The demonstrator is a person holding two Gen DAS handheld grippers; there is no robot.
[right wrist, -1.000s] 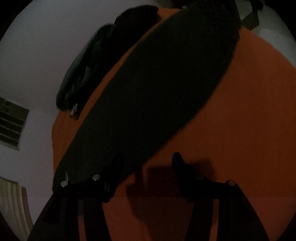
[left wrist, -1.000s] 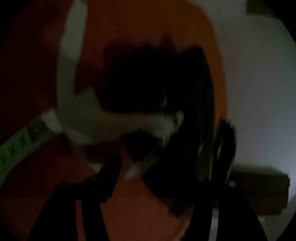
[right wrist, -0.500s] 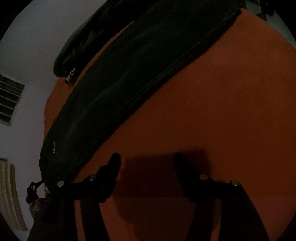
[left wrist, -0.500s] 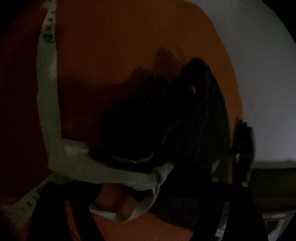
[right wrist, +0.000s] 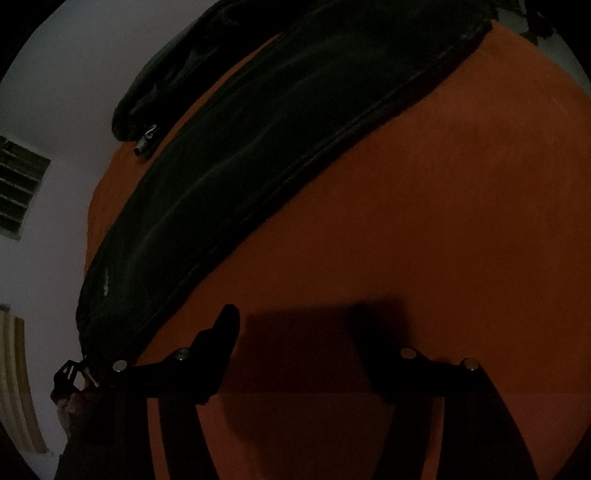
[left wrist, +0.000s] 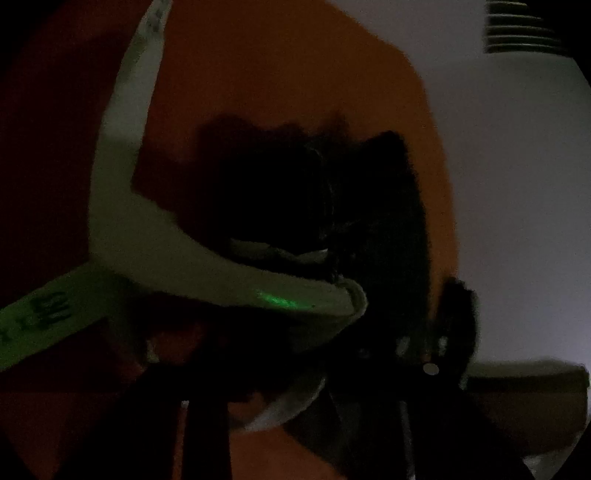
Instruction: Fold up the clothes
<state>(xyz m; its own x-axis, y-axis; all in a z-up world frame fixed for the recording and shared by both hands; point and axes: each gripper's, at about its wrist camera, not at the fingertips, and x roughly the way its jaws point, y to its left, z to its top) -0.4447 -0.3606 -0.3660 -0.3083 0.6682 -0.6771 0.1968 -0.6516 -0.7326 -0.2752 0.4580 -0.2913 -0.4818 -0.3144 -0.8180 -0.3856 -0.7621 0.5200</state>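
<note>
The scene is very dark. In the left wrist view a black garment (left wrist: 295, 192) with a wide pale waistband (left wrist: 155, 240) lies bunched on the orange surface (left wrist: 280, 74). My left gripper (left wrist: 317, 398) is low over it and its jaws are closing. A loop of the pale band and black cloth lie between the dark fingers, but the pads' contact is hidden. In the right wrist view a long black garment (right wrist: 295, 147) runs diagonally across the orange surface (right wrist: 443, 221). My right gripper (right wrist: 299, 321) stands open beside its lower edge with only bare cloth under it.
Pale walls border the orange surface on both sides. A slatted vent (right wrist: 18, 195) is on the left wall, and another vent (left wrist: 517, 29) shows at top right. A brown ledge (left wrist: 524, 387) lies past the right edge. A metal zip end (right wrist: 146, 142) pokes from a second dark bundle.
In the left view the pale band has swung closer and now crosses just ahead of the fingers. The right gripper has drawn back off the black garment, then held still.
</note>
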